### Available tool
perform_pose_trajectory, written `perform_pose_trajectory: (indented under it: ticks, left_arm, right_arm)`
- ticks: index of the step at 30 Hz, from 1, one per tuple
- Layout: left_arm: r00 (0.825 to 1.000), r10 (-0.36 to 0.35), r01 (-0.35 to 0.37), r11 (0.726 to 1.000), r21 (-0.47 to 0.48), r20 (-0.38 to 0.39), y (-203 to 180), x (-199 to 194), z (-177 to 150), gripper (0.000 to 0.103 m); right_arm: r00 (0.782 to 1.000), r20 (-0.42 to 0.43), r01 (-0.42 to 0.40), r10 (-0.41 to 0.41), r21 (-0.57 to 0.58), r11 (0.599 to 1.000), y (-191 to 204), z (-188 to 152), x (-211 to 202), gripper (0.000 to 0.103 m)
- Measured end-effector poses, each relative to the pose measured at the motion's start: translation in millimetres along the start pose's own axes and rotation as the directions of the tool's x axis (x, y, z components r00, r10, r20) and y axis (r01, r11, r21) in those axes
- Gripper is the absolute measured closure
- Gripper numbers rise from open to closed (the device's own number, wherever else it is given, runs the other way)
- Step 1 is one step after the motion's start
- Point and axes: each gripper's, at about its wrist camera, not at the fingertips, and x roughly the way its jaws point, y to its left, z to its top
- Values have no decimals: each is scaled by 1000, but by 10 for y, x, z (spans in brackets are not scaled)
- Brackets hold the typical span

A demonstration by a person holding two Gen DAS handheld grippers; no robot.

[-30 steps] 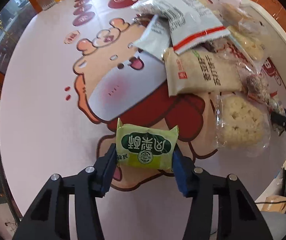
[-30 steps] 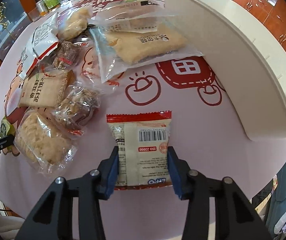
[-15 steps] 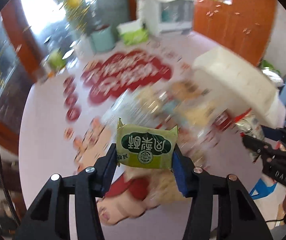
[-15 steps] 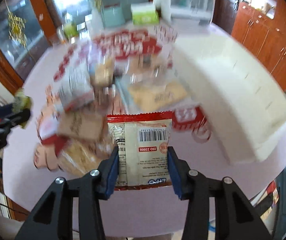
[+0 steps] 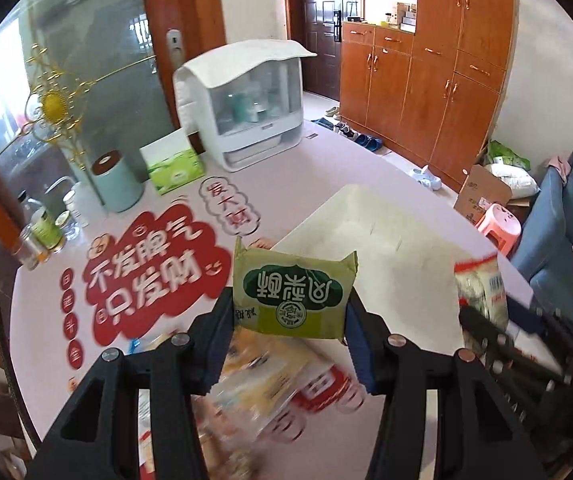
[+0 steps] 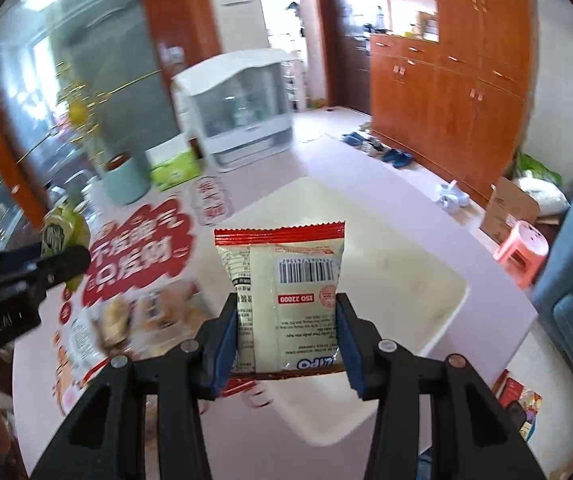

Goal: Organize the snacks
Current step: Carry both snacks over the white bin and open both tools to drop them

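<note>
My left gripper is shut on a green snack packet and holds it in the air over the table. My right gripper is shut on a white snack packet with a red top edge, held above the white bin. The bin also shows in the left wrist view, just beyond the green packet. The right gripper with its packet appears at the right of the left wrist view. The left gripper with the green packet appears at the left of the right wrist view. Several loose snacks lie blurred on the table below.
At the table's far side stand a white covered dish cabinet, a green tissue box, a mint canister and small jars. Wooden cupboards, a pink stool and a blue sofa lie beyond.
Both grippers have lifted their packets off the table and tilted up. The views now look across the table and the white bin at the room.
</note>
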Motion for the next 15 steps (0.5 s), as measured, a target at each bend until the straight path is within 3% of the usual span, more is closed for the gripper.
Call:
perform_pose_trajectory:
  ticks: [8, 9, 11, 12, 15]
  left_arm:
    - [992, 51, -53, 999, -11, -114, -499, 717, 244, 49]
    - [990, 47, -50, 999, -20, -134, -542, 777, 239, 46]
    - [986, 54, -58, 998, -21, -156, -614, 874, 210, 28]
    - [984, 68, -71, 997, -13, -162, -642, 915, 188, 12]
    - [984, 110, -109, 994, 13, -143, -709, 952, 122, 8]
  right_arm:
    - [997, -76, 7, -5, 20, 1000, -474, 91, 424, 57]
    - [996, -87, 5, -3, 17, 1000, -508, 89, 471, 56]
    - [993, -115, -13, 15, 16, 1000, -593, 84, 572, 56]
    - [991, -133, -24, 27, 20, 1000, -627, 78, 624, 55]
    - [985, -161, -56, 60, 32, 998, -708, 44, 708, 53]
